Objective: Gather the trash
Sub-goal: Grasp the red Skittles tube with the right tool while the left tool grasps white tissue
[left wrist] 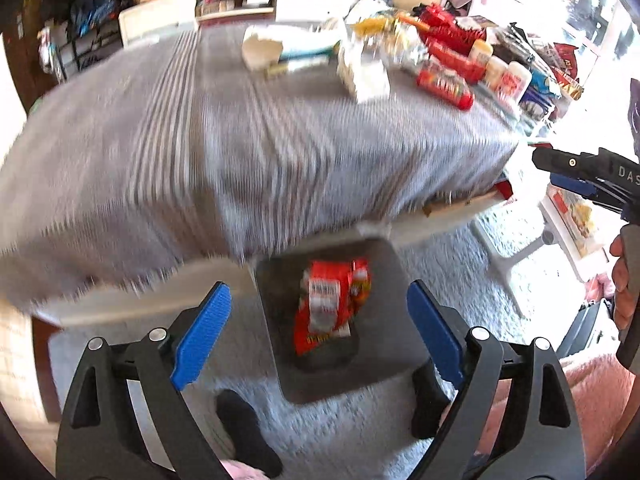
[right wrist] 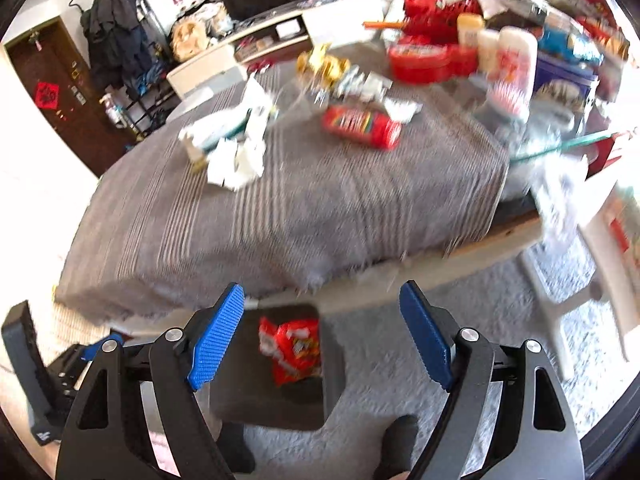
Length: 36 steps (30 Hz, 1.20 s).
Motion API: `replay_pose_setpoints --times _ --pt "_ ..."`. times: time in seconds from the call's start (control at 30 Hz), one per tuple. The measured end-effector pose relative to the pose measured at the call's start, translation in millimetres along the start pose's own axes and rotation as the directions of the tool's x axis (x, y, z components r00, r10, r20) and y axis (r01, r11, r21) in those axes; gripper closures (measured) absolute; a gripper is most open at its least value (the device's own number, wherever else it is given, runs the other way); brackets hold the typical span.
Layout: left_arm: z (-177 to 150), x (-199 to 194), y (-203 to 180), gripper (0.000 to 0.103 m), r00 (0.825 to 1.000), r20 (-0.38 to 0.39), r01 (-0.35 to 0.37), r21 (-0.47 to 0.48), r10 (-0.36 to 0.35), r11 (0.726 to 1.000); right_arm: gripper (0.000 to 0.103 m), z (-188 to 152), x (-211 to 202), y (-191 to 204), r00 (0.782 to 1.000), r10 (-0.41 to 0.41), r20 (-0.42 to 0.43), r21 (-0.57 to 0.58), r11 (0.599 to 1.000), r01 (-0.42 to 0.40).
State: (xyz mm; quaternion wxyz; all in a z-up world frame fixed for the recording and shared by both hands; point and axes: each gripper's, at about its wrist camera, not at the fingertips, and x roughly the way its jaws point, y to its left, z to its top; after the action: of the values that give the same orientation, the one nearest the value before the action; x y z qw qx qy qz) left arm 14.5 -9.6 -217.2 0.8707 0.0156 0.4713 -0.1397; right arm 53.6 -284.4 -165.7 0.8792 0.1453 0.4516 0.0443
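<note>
A dark grey bin [left wrist: 384,276] stands on the carpet below the table edge, with a red snack wrapper [left wrist: 332,304] lying inside it. My left gripper [left wrist: 320,332] is open and empty, hovering above the bin. In the right wrist view the bin [right wrist: 332,360] and wrapper [right wrist: 292,352] sit below my open, empty right gripper [right wrist: 320,332]. On the table lie crumpled white paper [right wrist: 236,160], a red canister [right wrist: 360,124] on its side, and shiny wrappers [right wrist: 340,76]. The right gripper also shows at the left wrist view's right edge [left wrist: 576,176].
The table carries a grey striped cloth [left wrist: 200,140]. Red tins, white bottles [right wrist: 512,64] and a blue tin crowd its far right. A white stool [right wrist: 580,280] stands on the carpet to the right. My feet in dark socks [left wrist: 244,428] are beside the bin.
</note>
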Motion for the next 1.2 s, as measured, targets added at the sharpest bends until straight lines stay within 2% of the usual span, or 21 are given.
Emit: replay_pose_setpoints --times 0.17,0.43,0.53,0.6,0.63,0.7,0.87,0.97,1.2 --pt "51.5 1.1 -8.6 0.017 0.999 0.036 -0.018 0.035 0.017 0.999 0.022 44.2 7.7 -0.5 0.998 -0.056 0.04 -0.01 0.998 0.056" --pt "132.7 37.0 -20.2 0.017 0.998 0.052 -0.027 0.047 0.024 0.999 0.022 90.0 55.6 -3.6 0.994 -0.111 0.011 -0.026 0.993 0.111" --pt "152.1 51.2 -22.3 0.021 0.998 0.053 -0.025 0.047 0.022 0.999 0.025 106.5 69.5 -4.0 0.993 -0.118 0.028 -0.054 0.991 0.12" --pt "165.3 62.4 -23.8 0.03 0.999 0.048 -0.016 0.044 0.013 0.999 0.032 115.3 78.2 -3.9 0.993 -0.12 0.021 -0.073 0.99 0.121" --pt "168.9 66.6 -23.9 0.035 0.999 0.045 -0.009 0.041 0.007 0.999 0.04 119.9 83.2 -4.7 0.993 -0.115 0.017 -0.081 0.99 0.116" --pt "178.1 79.7 -24.2 0.054 1.0 0.023 0.011 0.036 -0.012 0.999 0.047 127.5 92.3 -5.9 0.994 -0.112 0.004 -0.094 0.989 0.112" --pt "188.1 103.9 -24.7 0.055 1.0 -0.008 0.005 0.02 -0.005 1.0 0.048 137.1 109.7 -7.0 0.994 -0.105 0.0 -0.127 0.986 0.104" --pt "191.2 113.8 -25.3 0.055 1.0 -0.026 -0.001 0.022 0.001 1.0 0.048 139.5 118.2 -8.0 0.992 -0.128 -0.003 -0.149 0.981 0.126" --pt "191.4 133.3 -22.5 0.055 0.998 -0.063 0.023 0.003 -0.023 1.0 0.048 140.0 133.8 -18.9 0.991 -0.125 -0.041 -0.149 0.982 0.117"
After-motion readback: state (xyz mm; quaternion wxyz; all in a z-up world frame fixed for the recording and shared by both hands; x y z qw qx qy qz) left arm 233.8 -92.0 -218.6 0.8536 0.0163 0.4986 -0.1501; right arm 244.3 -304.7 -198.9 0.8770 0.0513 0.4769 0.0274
